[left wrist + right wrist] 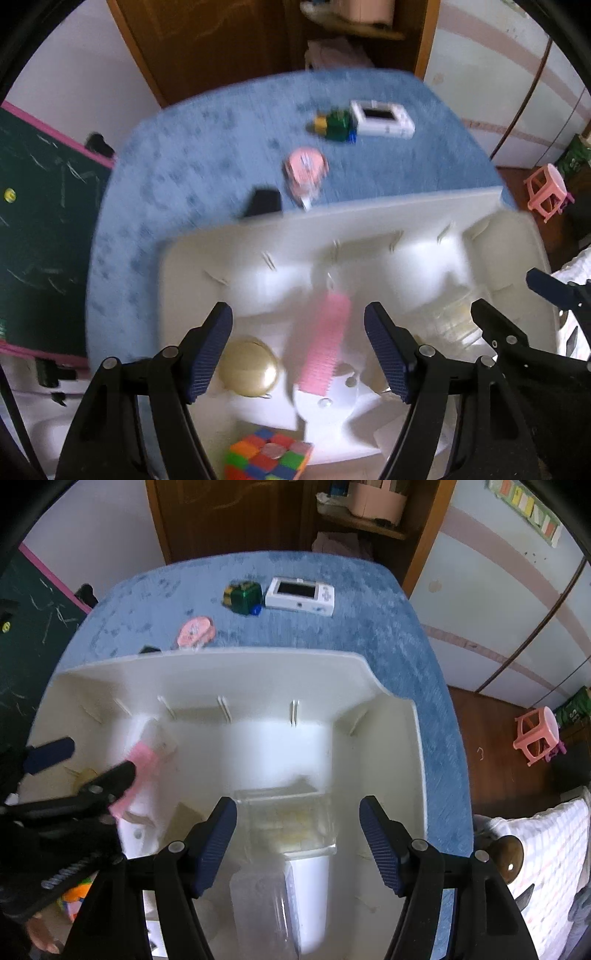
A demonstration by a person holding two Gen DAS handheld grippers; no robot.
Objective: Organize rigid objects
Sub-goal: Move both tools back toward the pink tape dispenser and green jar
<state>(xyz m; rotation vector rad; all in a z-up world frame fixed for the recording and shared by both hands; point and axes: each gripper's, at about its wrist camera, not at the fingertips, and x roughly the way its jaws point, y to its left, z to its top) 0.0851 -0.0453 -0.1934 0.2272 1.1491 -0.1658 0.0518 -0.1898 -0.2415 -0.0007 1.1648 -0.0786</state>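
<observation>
A: Item one, the claws. How are they standing?

B: The left gripper (pixel 298 350) is hanging spread wide over the white storage bin (pixel 388 212), its jaws released and gripping nothing; a pink comb (pixel 325 345) is lying in the gap below them, blurred, so contact cannot be told. The right gripper (pixel 298 843) is likewise gaping wide, holding nothing, and hovering above a clear plastic box (pixel 286 821) sitting inside the same bin (pixel 221 661).

A: Item two, surface and room?

B: The bin is resting on a blue-covered table (pixel 388 627). Beyond its far rim a pink tape measure (pixel 195 629) is lying near a small black object (pixel 263 202). Farther back a green toy block (pixel 244 596) is sitting just beside a white handheld game console (pixel 300 596). A green chalkboard (pixel 40 229) is leaning at the left, a pink stool (pixel 537 734) is standing on the wooden floor at the right, and a brown wooden cabinet (pixel 229 513) is filling the background.

A: Item three, the bin's contents?

B: A gold round lid (pixel 248 369) is lying left of the comb, and a Rubik's cube (pixel 267 456) is showing at the near edge.
</observation>
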